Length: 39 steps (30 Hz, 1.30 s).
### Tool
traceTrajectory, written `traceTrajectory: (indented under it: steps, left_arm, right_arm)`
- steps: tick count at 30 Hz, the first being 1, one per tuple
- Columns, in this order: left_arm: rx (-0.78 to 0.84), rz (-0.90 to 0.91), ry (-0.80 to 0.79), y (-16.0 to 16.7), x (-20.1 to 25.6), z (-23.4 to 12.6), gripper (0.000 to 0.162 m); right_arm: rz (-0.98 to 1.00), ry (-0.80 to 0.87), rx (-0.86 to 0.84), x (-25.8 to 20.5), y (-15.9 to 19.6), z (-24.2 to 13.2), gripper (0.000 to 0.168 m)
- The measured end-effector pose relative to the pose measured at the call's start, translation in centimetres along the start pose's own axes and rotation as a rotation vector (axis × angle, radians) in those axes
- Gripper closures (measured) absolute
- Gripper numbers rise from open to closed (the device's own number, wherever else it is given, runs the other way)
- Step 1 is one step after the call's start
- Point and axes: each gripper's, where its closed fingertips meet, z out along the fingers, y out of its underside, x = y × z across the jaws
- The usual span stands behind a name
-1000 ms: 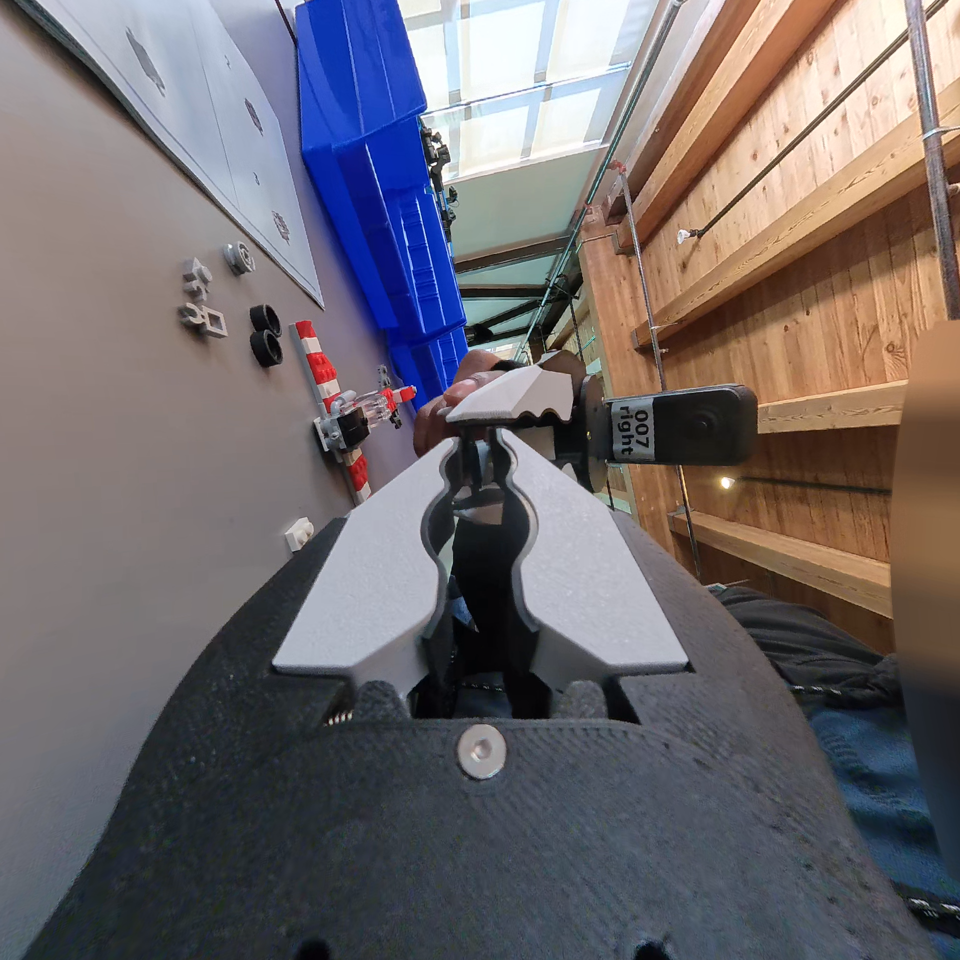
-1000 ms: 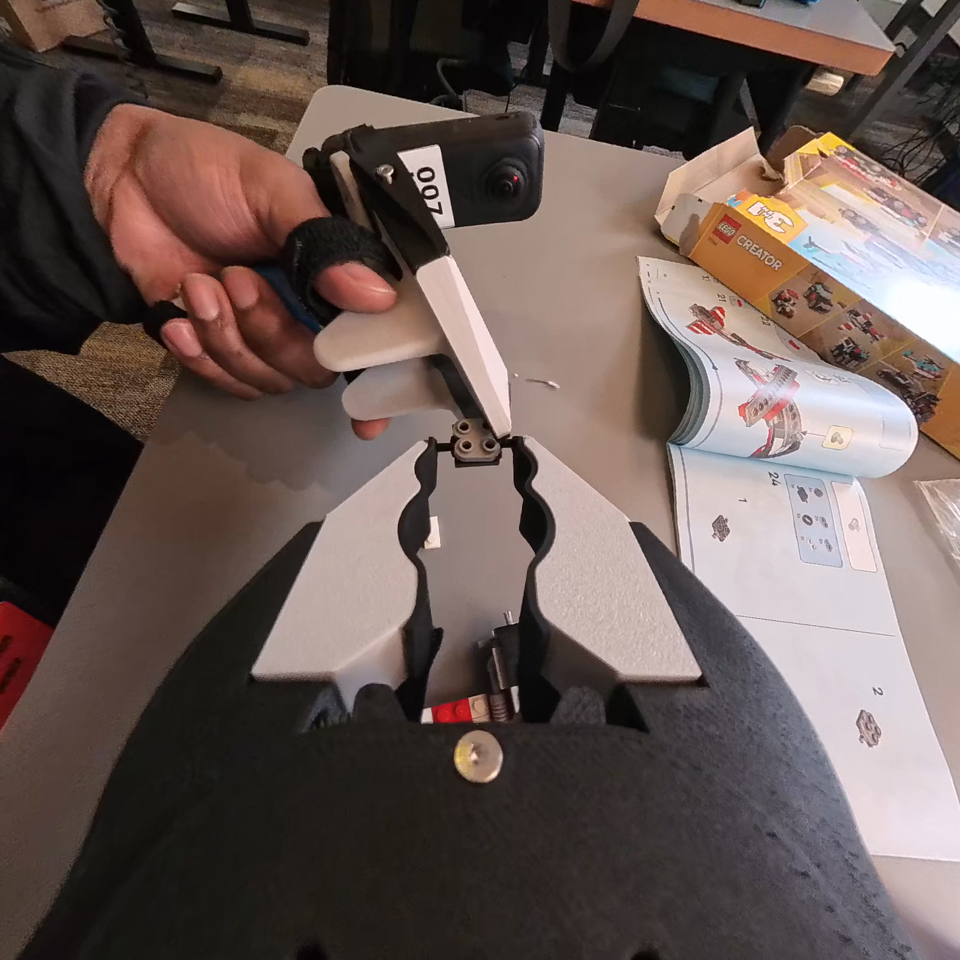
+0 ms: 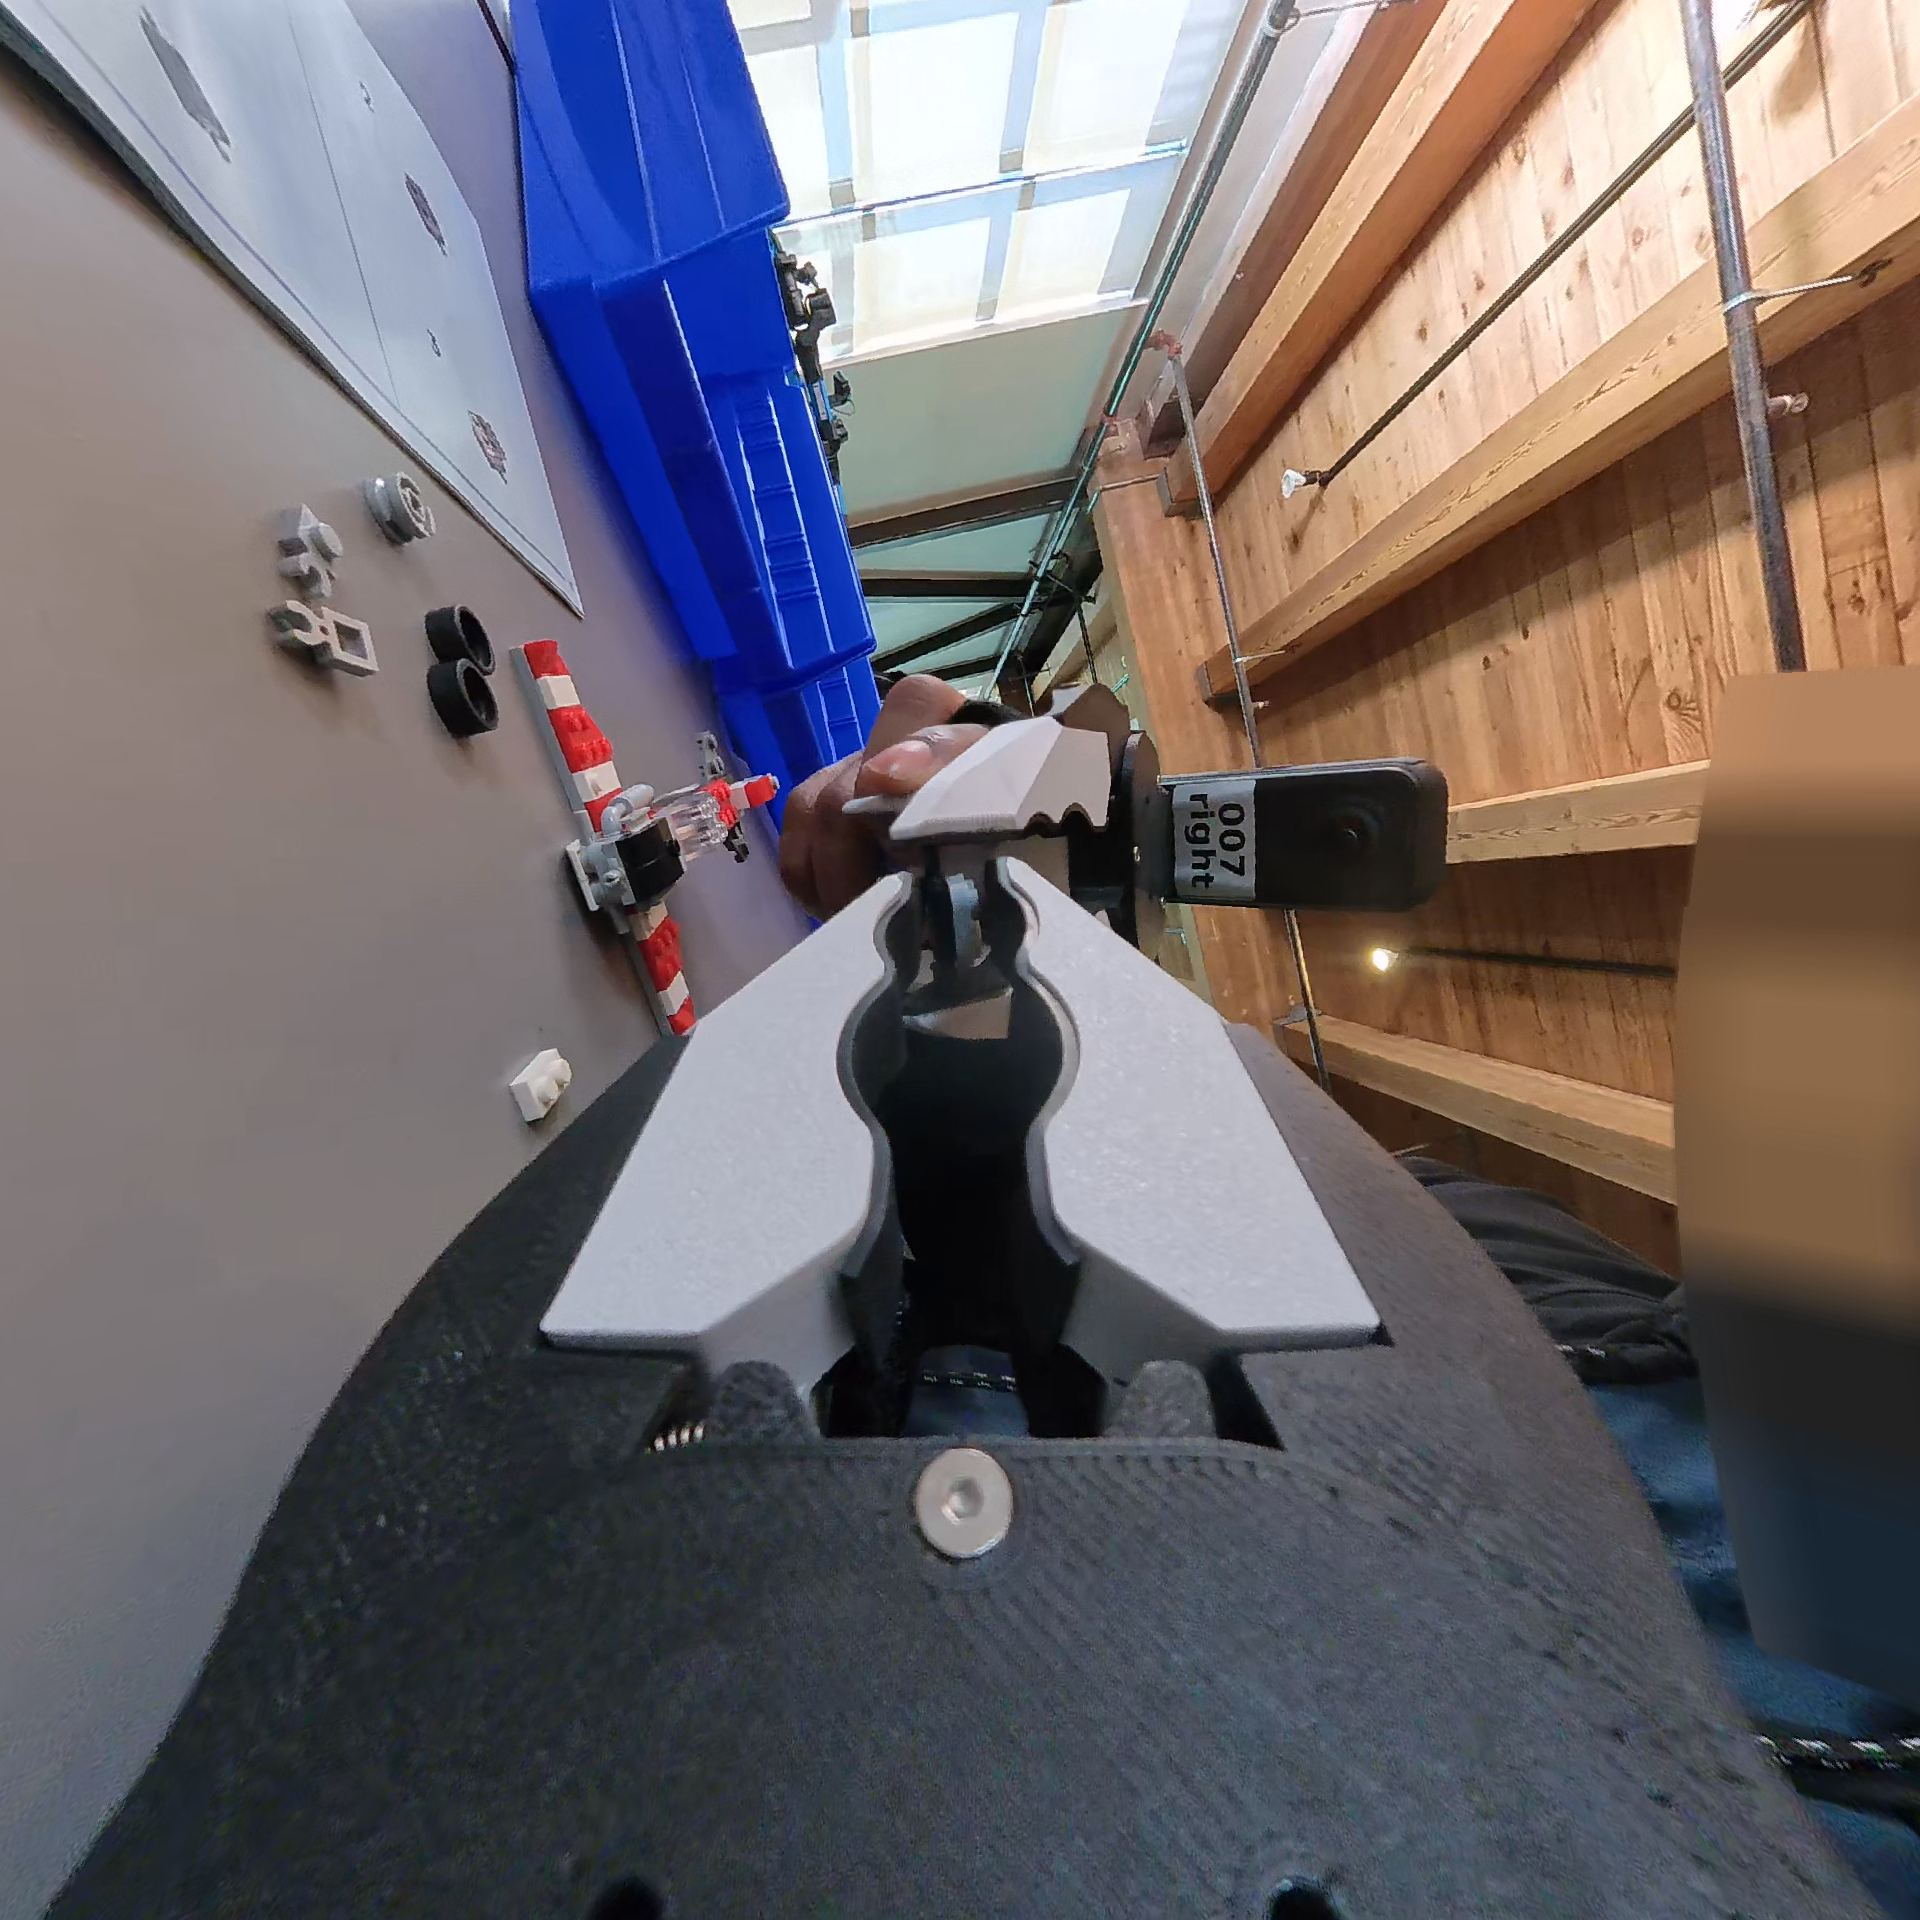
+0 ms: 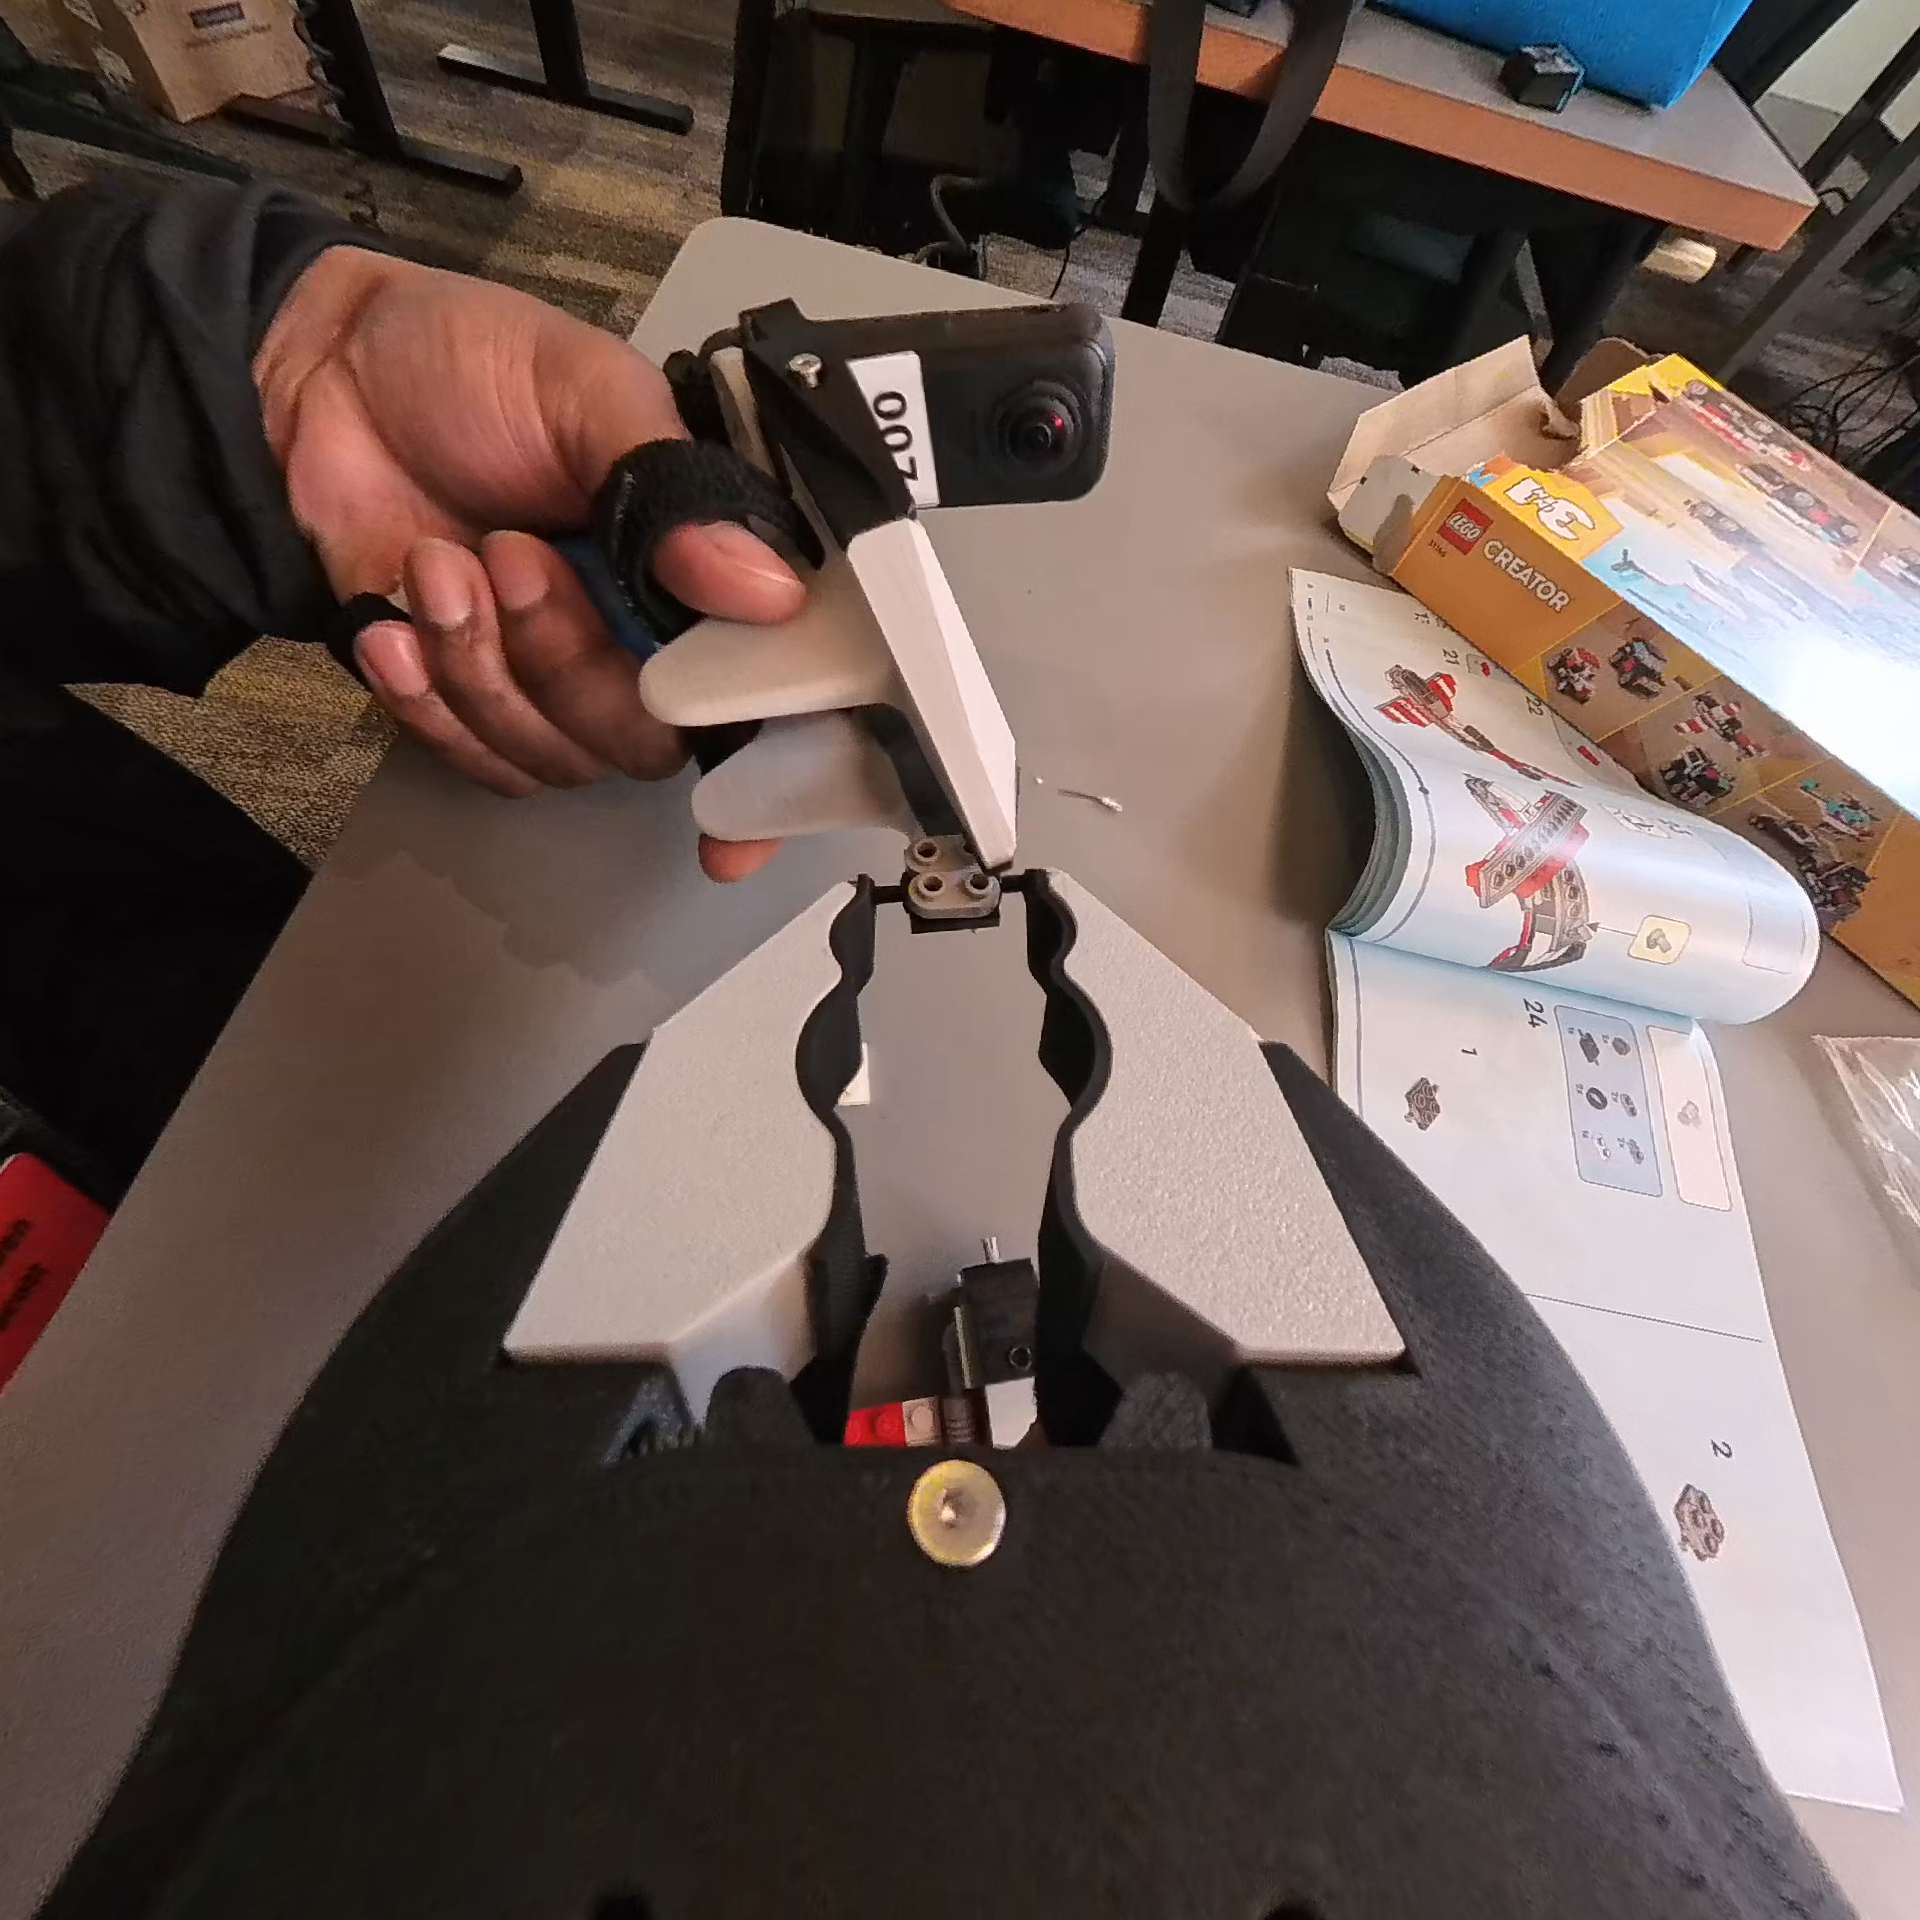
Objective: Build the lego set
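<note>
The right hand-held gripper [image 4: 948,894] pinches a small dark grey studded plate [image 4: 943,896] between its fingertips, above the grey desk [image 4: 395,1091]. The left hand-held gripper [image 4: 971,842] meets it tip to tip, holding a second small grey piece [image 4: 932,855] against the plate's far edge. A second ago only one studded piece showed at the right tips; now two sit together, so the join looks under way, though whether the studs have seated cannot be told. In the left wrist view the left hand-held gripper's [image 3: 951,914] jaws are narrow around a round grey part [image 3: 958,920], with the right one's fingers [image 3: 997,784] just beyond.

The pair works in the air well above the desk. The part-built red and white plane [image 3: 623,831] lies below, near two black tyres [image 3: 462,670], some loose grey parts [image 3: 322,597] and a white plate [image 3: 540,1084]. The open instruction booklet [image 4: 1538,935] and the yellow set box [image 4: 1662,582] lie to the right, well apart from the tips. The near-left desk edge [image 4: 156,1174] is close under the left hand [image 4: 468,520], so a dropped piece could roll off there. Blue bins [image 3: 665,312] stand beyond the booklet.
</note>
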Motion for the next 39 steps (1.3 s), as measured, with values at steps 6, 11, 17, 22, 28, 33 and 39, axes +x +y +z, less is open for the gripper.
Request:
traceTrajectory:
  steps: [6,11,17,22,28,33,39]
  left_arm:
    - [-0.009,-0.005,0.002,0.1,0.0,0.0,0.154]
    - [-0.001,-0.009,0.013,0.1,0.0,0.0,0.155]
    - [-0.004,-0.012,0.017,0.1,0.1,0.0,0.155]
    - [0.022,0.017,-0.013,-0.3,-0.2,-0.1,0.155]
    - [0.070,0.091,-0.172,-1.7,-1.8,-1.8,0.154]
    - [0.066,0.082,-0.184,-1.5,-2.2,-1.5,0.154]
    - [0.069,0.081,-0.196,-1.5,-2.4,-1.7,0.154]
  right_arm:
    - [-0.007,-0.003,0.006,0.0,-0.1,0.1,0.139]
    - [-0.005,-0.007,0.013,0.0,-0.1,0.1,0.139]
    - [0.001,-0.019,0.021,0.0,-0.1,0.0,0.139]
    - [0.048,0.011,-0.024,0.3,0.5,0.0,0.137]
    - [0.065,-0.004,-0.223,-1.9,4.0,0.4,0.141]
    - [-0.005,-0.006,-0.404,-2.3,6.5,1.6,0.147]
    - [-0.019,-0.046,-0.474,-2.7,7.2,2.4,0.157]
